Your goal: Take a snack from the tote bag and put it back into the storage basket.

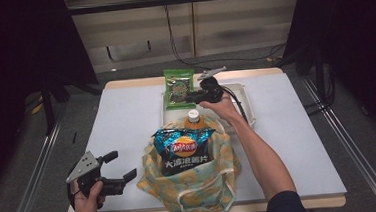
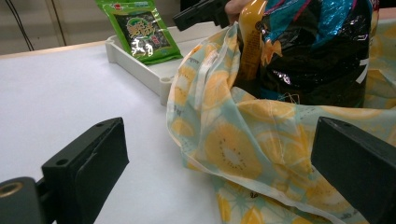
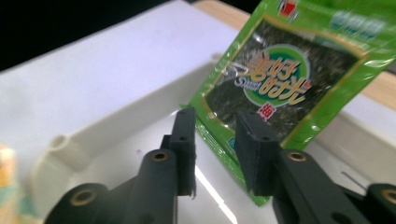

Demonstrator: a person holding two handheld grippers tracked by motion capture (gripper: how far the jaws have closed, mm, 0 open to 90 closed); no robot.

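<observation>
A green seaweed snack packet [image 1: 178, 88] [image 3: 285, 79] leans upright at the left end of a white tray [image 1: 246, 101] [image 3: 105, 137]. My right gripper [image 1: 189, 97] [image 3: 214, 140] hovers right beside the packet, open by a narrow gap; the packet's lower edge shows through the gap and the pads do not press on it. A lemon-print cloth bag [image 1: 194, 183] [image 2: 243, 140] at the table's front holds a blue-black chips bag [image 1: 183, 149] [image 2: 317, 51] and an orange drink bottle [image 1: 193, 117] [image 2: 250, 37]. My left gripper [image 1: 122, 164] [image 2: 219, 140] stands wide open to the bag's left, level with its cloth and apart from it.
The white table [image 1: 121, 115] has bare room left of the bag and tray and along the right side. The tray's near corner [image 2: 161, 86] sits just behind the bag. The right forearm [image 1: 259, 156] reaches over the bag's right side.
</observation>
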